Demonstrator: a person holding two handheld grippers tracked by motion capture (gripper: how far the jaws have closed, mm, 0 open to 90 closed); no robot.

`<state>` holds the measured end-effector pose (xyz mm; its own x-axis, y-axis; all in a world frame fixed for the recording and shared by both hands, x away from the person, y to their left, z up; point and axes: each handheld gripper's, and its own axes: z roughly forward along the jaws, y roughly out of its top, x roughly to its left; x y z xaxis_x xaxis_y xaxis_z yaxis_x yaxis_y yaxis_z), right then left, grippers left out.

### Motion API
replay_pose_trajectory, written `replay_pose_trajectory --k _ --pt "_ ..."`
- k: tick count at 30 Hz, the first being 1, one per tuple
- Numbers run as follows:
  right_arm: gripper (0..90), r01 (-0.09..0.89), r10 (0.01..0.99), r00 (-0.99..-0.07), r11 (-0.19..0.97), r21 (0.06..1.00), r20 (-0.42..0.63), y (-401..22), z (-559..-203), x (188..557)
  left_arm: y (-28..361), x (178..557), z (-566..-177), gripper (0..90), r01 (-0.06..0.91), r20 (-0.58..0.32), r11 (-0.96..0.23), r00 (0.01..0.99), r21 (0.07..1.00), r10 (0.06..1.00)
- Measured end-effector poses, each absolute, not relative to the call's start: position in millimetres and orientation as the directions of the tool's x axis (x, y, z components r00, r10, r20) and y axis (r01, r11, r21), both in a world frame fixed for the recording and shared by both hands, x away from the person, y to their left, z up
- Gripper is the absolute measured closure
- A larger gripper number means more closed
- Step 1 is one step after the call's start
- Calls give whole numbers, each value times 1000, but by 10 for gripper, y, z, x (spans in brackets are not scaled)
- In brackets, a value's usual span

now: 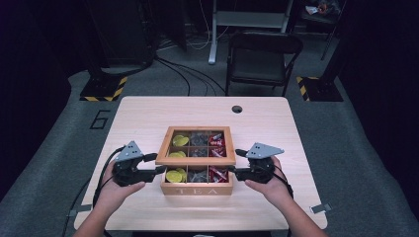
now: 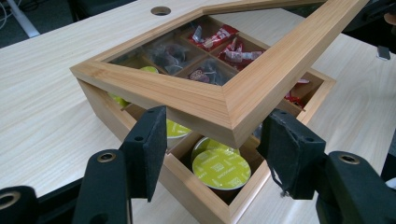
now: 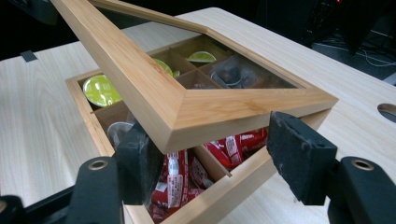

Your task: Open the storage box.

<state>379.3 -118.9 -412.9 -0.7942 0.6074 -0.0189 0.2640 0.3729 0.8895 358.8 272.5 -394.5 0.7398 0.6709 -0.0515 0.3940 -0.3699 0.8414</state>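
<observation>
Item: pale wooden tea box (image 1: 196,188) with hinged glass-paned wooden lid (image 2: 224,105), lid raised at the near edge, tilted.
Position: between left gripper (image 1: 160,169) and right gripper (image 1: 231,170); one front lid corner between each pair of jaws.
Left gripper state: jaws apart, straddling the corner; contact with the wood unclear.
Right gripper state: jaws parted, pads (image 3: 299,156) off the wood.
Handling: probably stiff, fairly light; glass fragile, smooth frame likely slippery.
Hold: bare frame corners, not the pane.
Contents: yellow-green capsules (image 2: 221,169), red sachets (image 3: 180,179), dark packets.
Room: light wooden tabletop (image 1: 148,113) open beyond the hinge; near table edge just behind the hands.

Both grippers' (image 1: 160,169) (image 1: 234,163) fingers parted.
</observation>
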Motion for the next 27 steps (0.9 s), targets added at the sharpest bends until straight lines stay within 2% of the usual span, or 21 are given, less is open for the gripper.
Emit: replay_pose_trajectory --k 13,27 --pt "384 251 585 -810 379 891 -20 -1183 -3979 3856 2752 3698 -3952 405 364 -24 -357 729 860 684" --pt "401 260 587 -810 339 904 13 -1191 -3788 3955 2752 4032 -3953 407 326 8 -349 720 879 694"
